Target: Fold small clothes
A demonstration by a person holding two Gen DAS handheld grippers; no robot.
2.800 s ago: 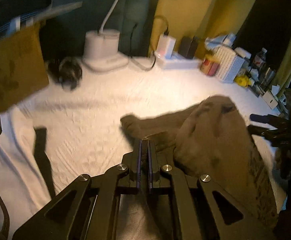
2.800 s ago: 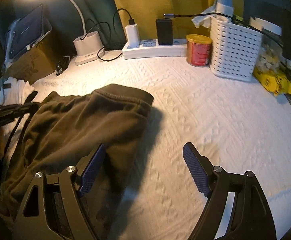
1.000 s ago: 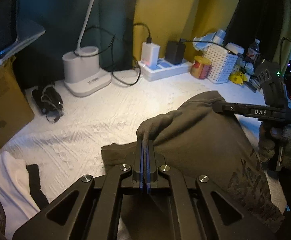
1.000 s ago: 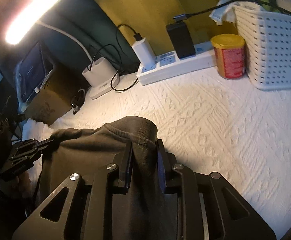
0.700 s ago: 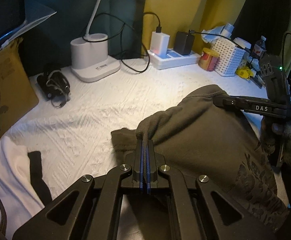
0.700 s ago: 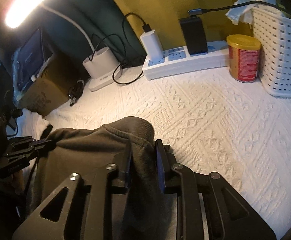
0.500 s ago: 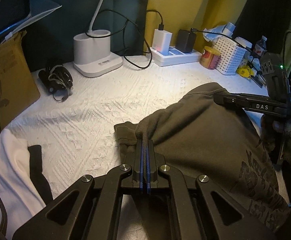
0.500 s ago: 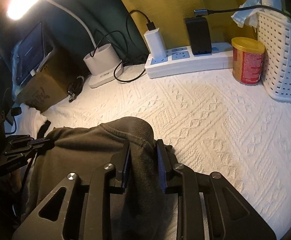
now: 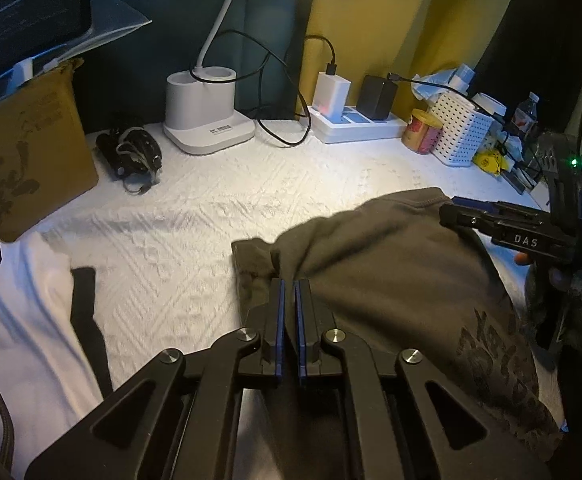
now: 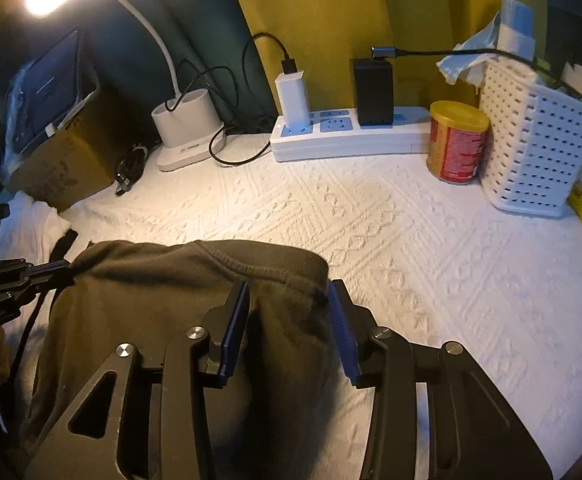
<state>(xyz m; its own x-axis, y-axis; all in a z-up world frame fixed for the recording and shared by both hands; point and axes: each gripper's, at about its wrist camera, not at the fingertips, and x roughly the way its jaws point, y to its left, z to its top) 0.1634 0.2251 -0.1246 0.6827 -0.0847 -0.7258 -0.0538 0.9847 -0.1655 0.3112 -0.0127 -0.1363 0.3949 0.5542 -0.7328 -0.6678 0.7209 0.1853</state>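
An olive-brown garment (image 9: pixel 391 280) with a dark print lies folded over on the white textured cover (image 9: pixel 195 224). My left gripper (image 9: pixel 287 292) pinches the garment's left corner, and its jaws are just starting to part with a thin gap between the pads. My right gripper (image 10: pixel 287 308) straddles the ribbed hem of the garment (image 10: pixel 171 280). Its jaws are opening, cloth sits between them, and the pads no longer press it. Each gripper shows in the other's view: the right gripper (image 9: pixel 451 210) at the hem, the left gripper (image 10: pixel 51 270) at the far corner.
Along the back stand a white lamp base (image 9: pixel 207 120), a power strip (image 9: pixel 355 128) with chargers, a red can (image 9: pixel 423 136) and a white basket (image 9: pixel 459 136). A cardboard box (image 9: pixel 23 152), a black cable bundle (image 9: pixel 131 152) and a white garment (image 9: pixel 23 320) lie left.
The right jaws have spread wide off the hem that they were clamping. A thin gap has appeared between the left pads. The folded garment has settled lower onto the cover.
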